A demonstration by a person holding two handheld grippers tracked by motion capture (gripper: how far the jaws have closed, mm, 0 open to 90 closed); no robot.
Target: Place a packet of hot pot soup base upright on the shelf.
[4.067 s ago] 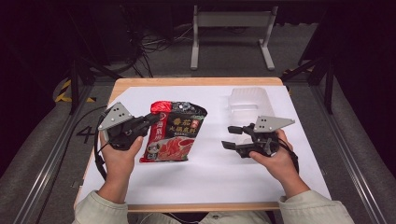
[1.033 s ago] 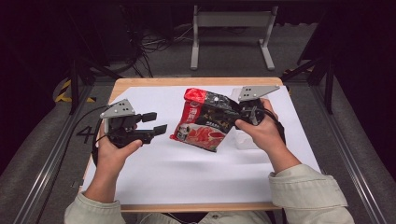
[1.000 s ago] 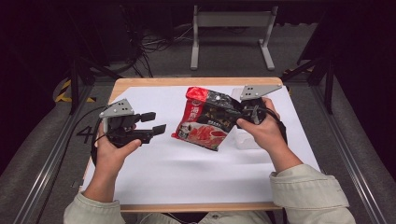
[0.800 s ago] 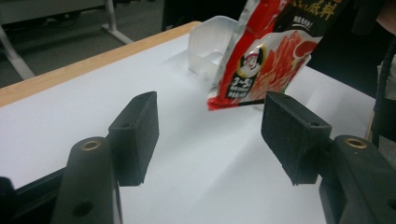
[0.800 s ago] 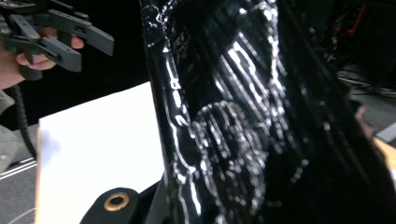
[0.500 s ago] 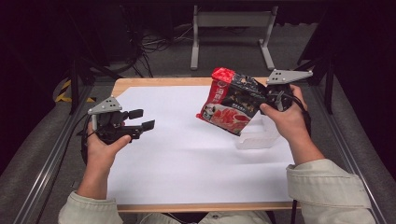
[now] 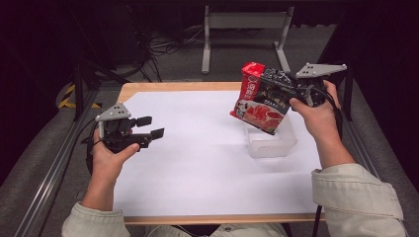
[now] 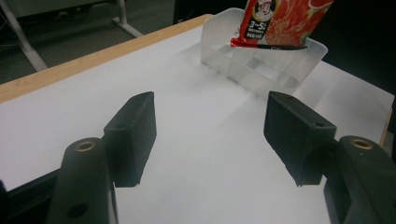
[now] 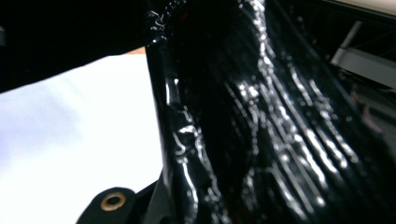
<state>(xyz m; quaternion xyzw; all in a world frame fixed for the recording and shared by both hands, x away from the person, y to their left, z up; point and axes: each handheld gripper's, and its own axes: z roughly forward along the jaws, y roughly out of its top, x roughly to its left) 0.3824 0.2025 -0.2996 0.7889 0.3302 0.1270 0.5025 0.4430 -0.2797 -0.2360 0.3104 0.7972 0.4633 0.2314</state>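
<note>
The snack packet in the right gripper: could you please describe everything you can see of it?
The snack packet is a glossy, crinkled foil-like pouch, red at its top and bottom with a black band and a printed food picture. It hangs tilted in the air, its lower edge just above the clear plastic container. The right gripper is shut on its upper right side. Nothing else touches it.

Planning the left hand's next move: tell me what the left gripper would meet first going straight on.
Probably the clear plastic container; the left gripper is open, with bare white table up to it. Depth is uncertain.
</note>
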